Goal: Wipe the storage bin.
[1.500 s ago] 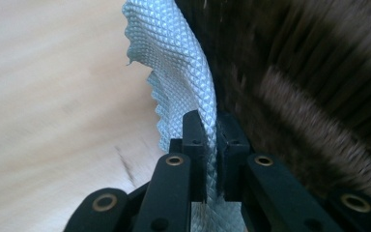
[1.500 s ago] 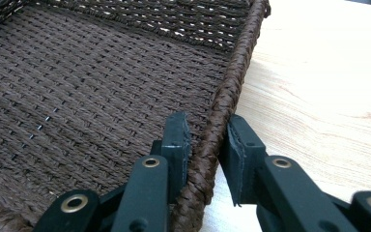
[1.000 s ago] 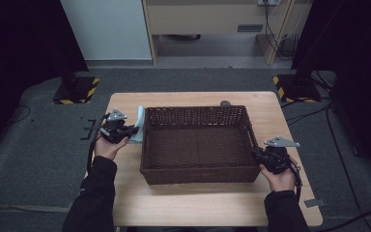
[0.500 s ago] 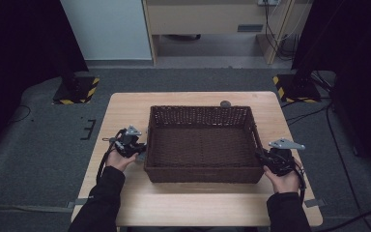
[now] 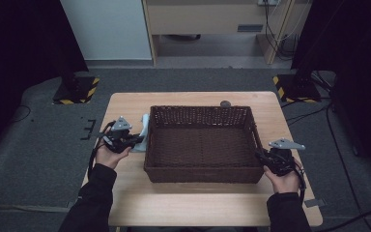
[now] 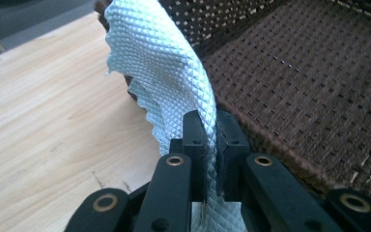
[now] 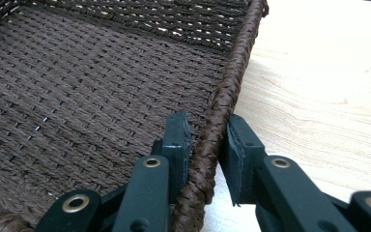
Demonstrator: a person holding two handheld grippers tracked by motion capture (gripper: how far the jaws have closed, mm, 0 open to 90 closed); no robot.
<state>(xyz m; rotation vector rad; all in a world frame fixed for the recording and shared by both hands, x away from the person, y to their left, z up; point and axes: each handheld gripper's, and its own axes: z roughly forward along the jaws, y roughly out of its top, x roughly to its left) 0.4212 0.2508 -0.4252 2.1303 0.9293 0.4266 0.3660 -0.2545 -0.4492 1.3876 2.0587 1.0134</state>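
At basket (image 5: 203,145) rims, both claws grip: cloth (image 6: 164,72) left, braid right.

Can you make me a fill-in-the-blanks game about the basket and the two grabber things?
1. The left gripper pinches a silvery ____.
2. The right gripper has its jaws around the basket's ____.
3. The brown basket stands on a ____ table.
4. Inside, the basket is ____.

Missing words: cloth; rim; wooden; empty
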